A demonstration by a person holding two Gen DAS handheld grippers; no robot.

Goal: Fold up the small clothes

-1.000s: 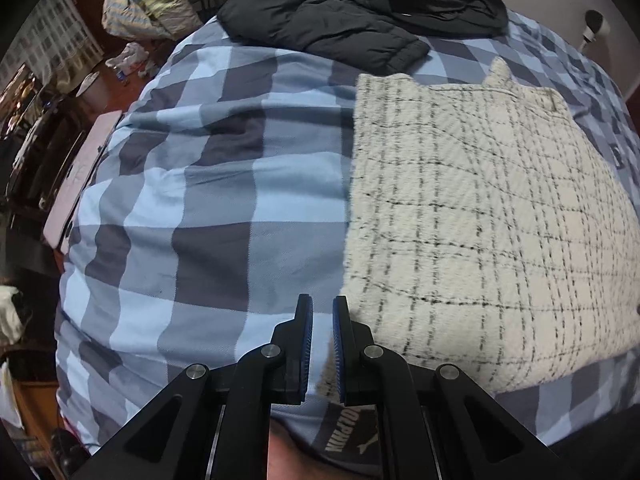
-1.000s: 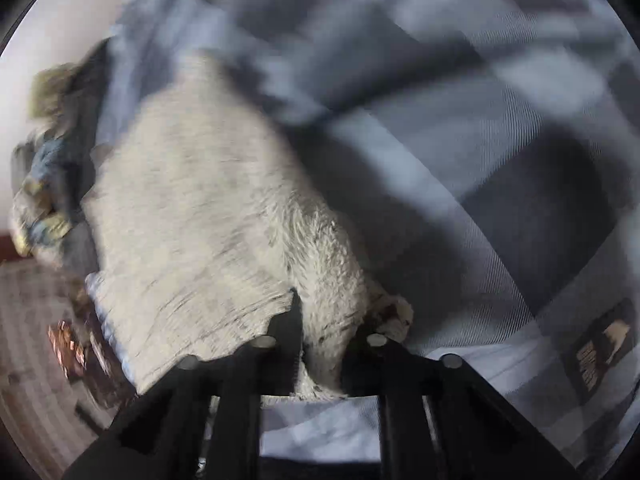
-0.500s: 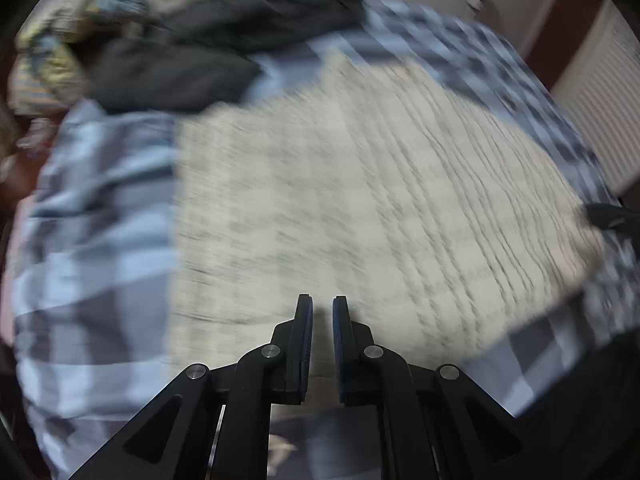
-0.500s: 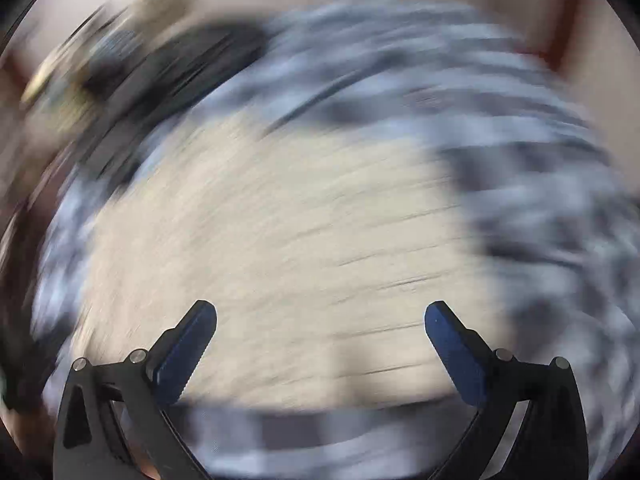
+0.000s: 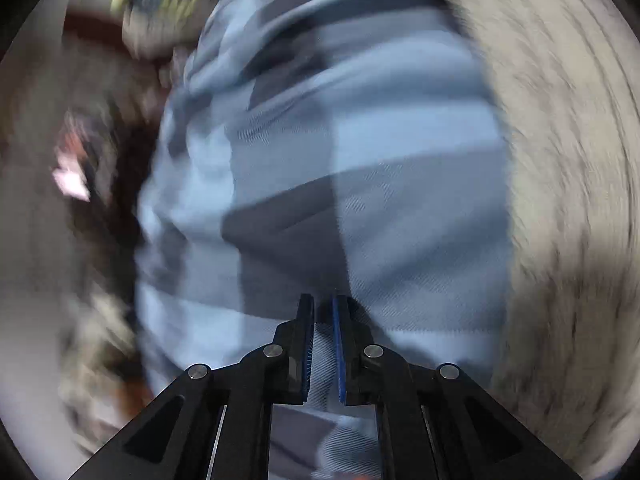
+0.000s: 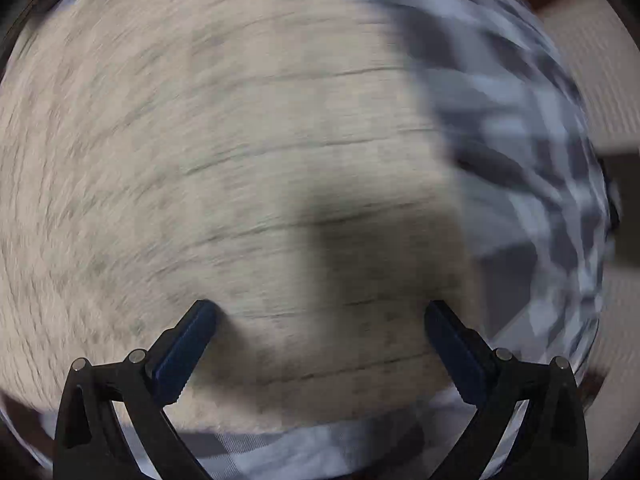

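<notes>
Cream checked garment (image 6: pixel 224 160) is seen spread on the blue plaid bedcover (image 5: pixel 320 160), filling the right-wrist frame | right gripper (image 6: pixel 320 344) is held wide open, empty, above its lower edge | left gripper (image 5: pixel 320 336) is nearly closed on nothing, over bedcover at lower centre, garment at right edge | step judged: between folds; an edge must next be pinched.

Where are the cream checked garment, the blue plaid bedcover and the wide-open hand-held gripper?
Cream checked garment (image 6: pixel 240 160): right wrist view, its middle.
Blue plaid bedcover (image 5: pixel 400 140): left wrist view, light square.
Right hand-held gripper (image 6: pixel 320 344): right wrist view, between fingertips.
</notes>
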